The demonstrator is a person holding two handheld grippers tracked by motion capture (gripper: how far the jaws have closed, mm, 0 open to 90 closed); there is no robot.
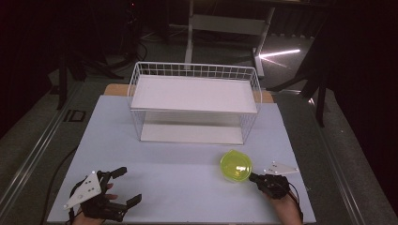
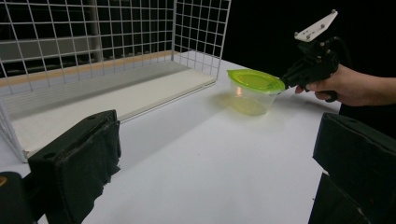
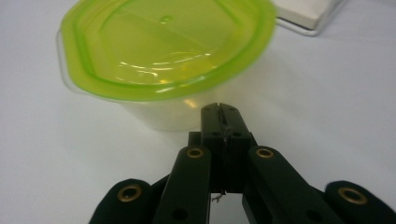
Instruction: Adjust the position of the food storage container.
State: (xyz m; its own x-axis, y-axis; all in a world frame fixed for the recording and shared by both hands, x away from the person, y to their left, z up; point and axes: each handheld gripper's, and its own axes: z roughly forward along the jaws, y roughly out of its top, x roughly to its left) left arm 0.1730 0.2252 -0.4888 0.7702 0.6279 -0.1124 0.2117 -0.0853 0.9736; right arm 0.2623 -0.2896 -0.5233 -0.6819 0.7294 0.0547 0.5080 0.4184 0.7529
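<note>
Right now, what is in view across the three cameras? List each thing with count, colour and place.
wire rack: one, white, two shelves, far middle of table.
container: one, clear with green lid, on table in front of rack's right end.
table: one, white top.
left tongs: one, black, grey plate on top, open, near left corner.
right tongs: one, black, shut, tips at the container's near side; contact unclear.
hands: two, on the tongs, right one.
</note>
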